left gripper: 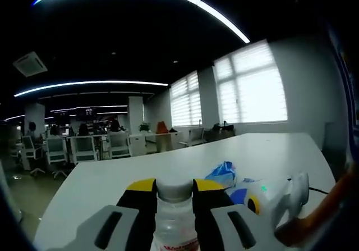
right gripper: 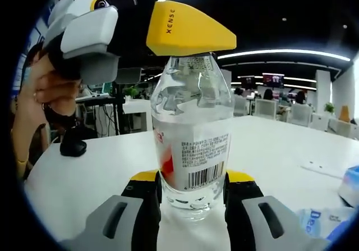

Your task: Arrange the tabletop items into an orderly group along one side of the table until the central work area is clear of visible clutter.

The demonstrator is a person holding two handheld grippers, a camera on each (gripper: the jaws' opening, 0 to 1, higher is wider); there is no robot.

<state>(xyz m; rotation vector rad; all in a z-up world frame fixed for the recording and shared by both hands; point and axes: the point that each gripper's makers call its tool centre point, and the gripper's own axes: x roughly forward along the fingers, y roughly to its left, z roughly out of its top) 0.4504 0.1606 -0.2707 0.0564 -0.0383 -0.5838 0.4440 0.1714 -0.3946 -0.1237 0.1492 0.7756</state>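
The left hand-held gripper [left gripper: 175,192] had its two yellow-tipped jaws closed on the neck of a clear water bottle [right gripper: 193,150], just under the grey cap [left gripper: 174,190]. The right hand-held gripper [right gripper: 192,186] squeezed the bottom of the same bottle. The bottle stood up straight over the white desk [right gripper: 84,167]. Beside the bottle lay a blue and white packet [left gripper: 223,174]. A black mouse [right gripper: 73,147] sat far behind the bottle.

Clear water bottle [right gripper: 192,150] between right gripper [right gripper: 192,192] jaws, left gripper [right gripper: 190,29] atop.
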